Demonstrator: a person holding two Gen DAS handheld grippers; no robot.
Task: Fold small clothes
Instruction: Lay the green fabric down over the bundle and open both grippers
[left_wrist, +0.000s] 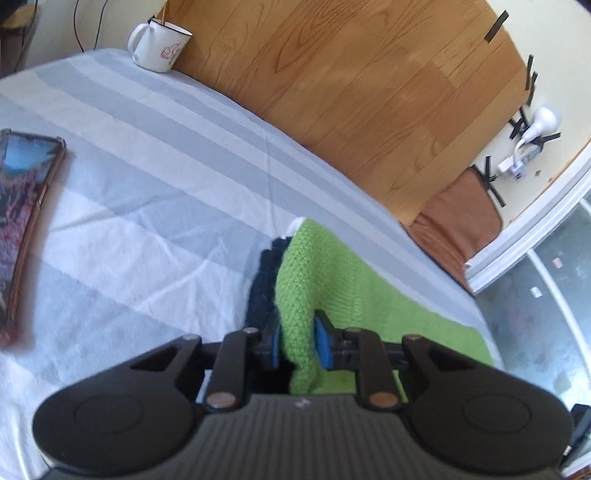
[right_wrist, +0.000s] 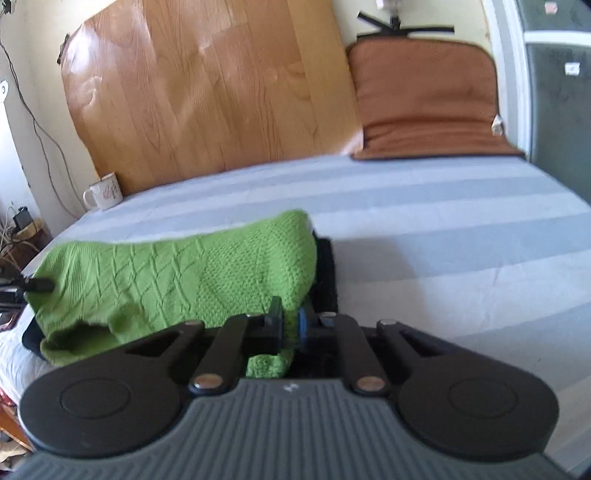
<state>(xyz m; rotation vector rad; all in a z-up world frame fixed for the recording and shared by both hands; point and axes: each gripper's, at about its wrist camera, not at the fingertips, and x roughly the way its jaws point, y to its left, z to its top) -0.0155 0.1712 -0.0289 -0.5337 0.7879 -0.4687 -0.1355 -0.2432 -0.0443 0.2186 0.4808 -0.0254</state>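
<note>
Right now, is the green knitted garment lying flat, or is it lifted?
Lifted. The left gripper and the right gripper each pinch an edge of the green knitted garment, which drapes between them above the striped sheet.

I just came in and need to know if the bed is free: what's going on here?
A person is folding a green knitted garment on the striped bedsheet with two handheld grippers. The left gripper and the right gripper are each shut on an edge of the knit, holding it up off the sheet, with a dark garment beneath it. A white mug stands at the far edge of the bed.
</note>
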